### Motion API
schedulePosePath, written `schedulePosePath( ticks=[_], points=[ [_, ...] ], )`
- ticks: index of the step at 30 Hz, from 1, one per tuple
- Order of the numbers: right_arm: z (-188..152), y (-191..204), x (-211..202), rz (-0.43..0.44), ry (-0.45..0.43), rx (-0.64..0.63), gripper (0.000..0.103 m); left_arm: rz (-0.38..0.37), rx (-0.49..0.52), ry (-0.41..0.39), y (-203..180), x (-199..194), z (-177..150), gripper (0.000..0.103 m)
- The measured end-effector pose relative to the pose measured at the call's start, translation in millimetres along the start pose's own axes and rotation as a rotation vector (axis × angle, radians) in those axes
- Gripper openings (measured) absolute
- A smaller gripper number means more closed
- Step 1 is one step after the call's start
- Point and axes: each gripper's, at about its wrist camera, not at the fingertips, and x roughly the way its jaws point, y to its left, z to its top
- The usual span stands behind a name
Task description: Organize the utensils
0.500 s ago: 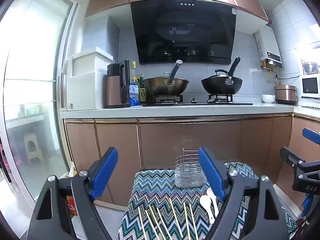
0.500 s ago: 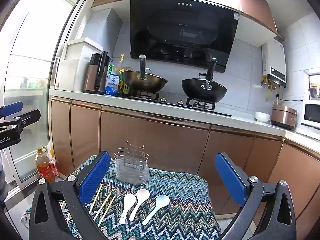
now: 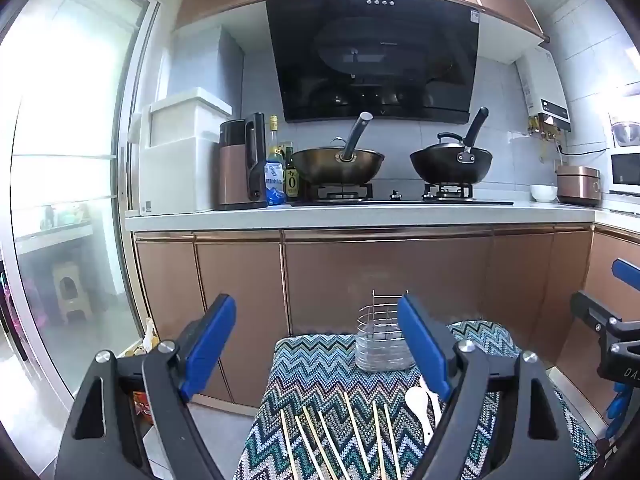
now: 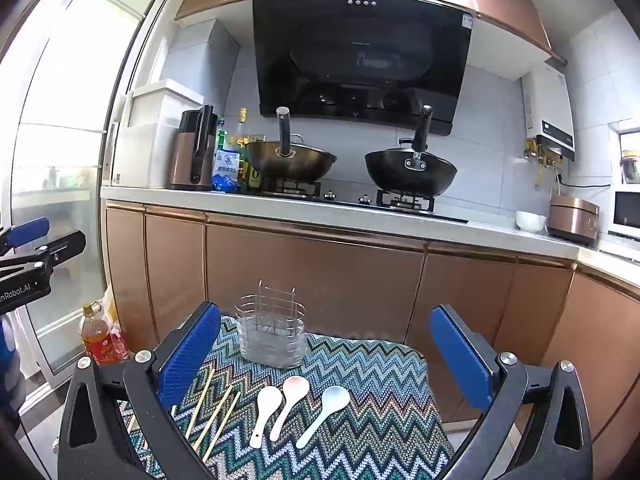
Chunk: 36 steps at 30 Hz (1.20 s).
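A small table covered with a zigzag-patterned cloth in teal, white and brown (image 4: 372,412) stands in front of copper-coloured kitchen cabinets (image 4: 312,280). At its far edge a round wire utensil holder of shiny metal (image 4: 272,332) stands upright. Nearer to the cameras, three white ceramic soup spoons (image 4: 298,408) lie side by side on the cloth, bowls toward the holder, and several thin wooden chopsticks (image 3: 344,436) lie to their left. The left gripper (image 3: 316,348) and the right gripper (image 4: 326,356) both hover above the table with blue-padded jaws spread wide, nothing between them.
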Motion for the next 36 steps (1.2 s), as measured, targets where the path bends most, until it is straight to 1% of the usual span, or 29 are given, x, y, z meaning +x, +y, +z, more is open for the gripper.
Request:
schedulePosePath(
  ticks=[7, 16, 28, 36],
  points=[
    [2, -2, -2, 0.006, -0.017, 0.033, 0.103, -0.002, -0.008, 0.005, 1, 0, 0, 0.082],
    [-2, -4, 2, 0.008, 0.004, 0.049, 0.103, 0.001, -0.004, 0.016, -1, 0, 3, 0.082],
    [0, 1, 9, -0.064, 0.042, -0.006, 0.103, -0.003, 0.029, 0.021, -13, 7, 6, 0.082],
    [6, 1, 10, -0.074, 0.024, -0.024, 0.103, 0.0, 0.029, 0.002, -23, 8, 7, 0.082]
  ],
)
